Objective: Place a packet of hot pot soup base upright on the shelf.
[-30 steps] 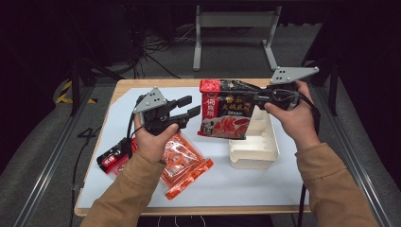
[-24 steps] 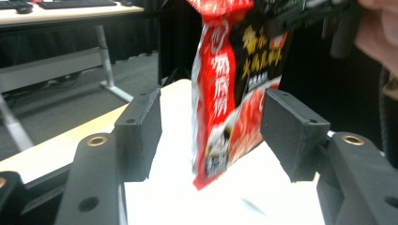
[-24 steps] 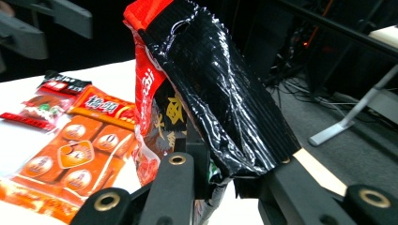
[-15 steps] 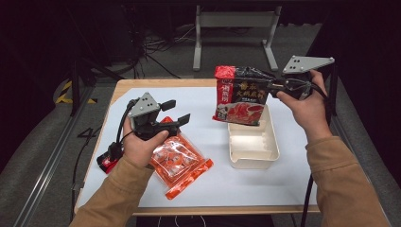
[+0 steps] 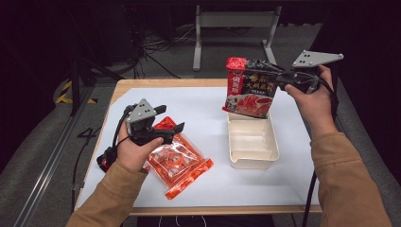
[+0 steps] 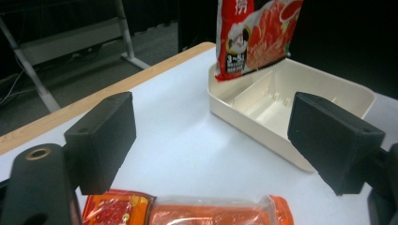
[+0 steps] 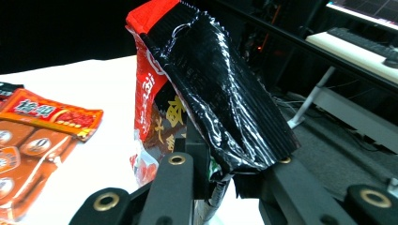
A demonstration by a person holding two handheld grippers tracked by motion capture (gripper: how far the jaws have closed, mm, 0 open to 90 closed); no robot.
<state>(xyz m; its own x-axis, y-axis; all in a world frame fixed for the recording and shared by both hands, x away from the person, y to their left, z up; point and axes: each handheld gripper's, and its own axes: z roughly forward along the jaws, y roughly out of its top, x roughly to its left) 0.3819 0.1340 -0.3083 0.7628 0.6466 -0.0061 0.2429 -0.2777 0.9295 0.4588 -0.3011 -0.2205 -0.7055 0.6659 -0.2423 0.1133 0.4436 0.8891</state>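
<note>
Two grippers — right gripper (image 5: pixel 279 80) pinching red pouch (image 5: pixel 249 87) (above tray (image 5: pixel 252 142)), left gripper (image 5: pixel 168 120) agape

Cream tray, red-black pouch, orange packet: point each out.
cream tray (image 5: pixel 252 161), high view, near rim.
red-black pouch (image 5: pixel 249 91), high view, printed front.
orange packet (image 5: pixel 178 163), high view, clear middle panel.

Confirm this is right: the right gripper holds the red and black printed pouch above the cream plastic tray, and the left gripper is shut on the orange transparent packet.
Wrong on the left gripper: the left gripper view shows its jaws wide apart, gripping nothing, above the orange transparent packet. The right gripper does hold the red and black printed pouch above the cream plastic tray.
</note>
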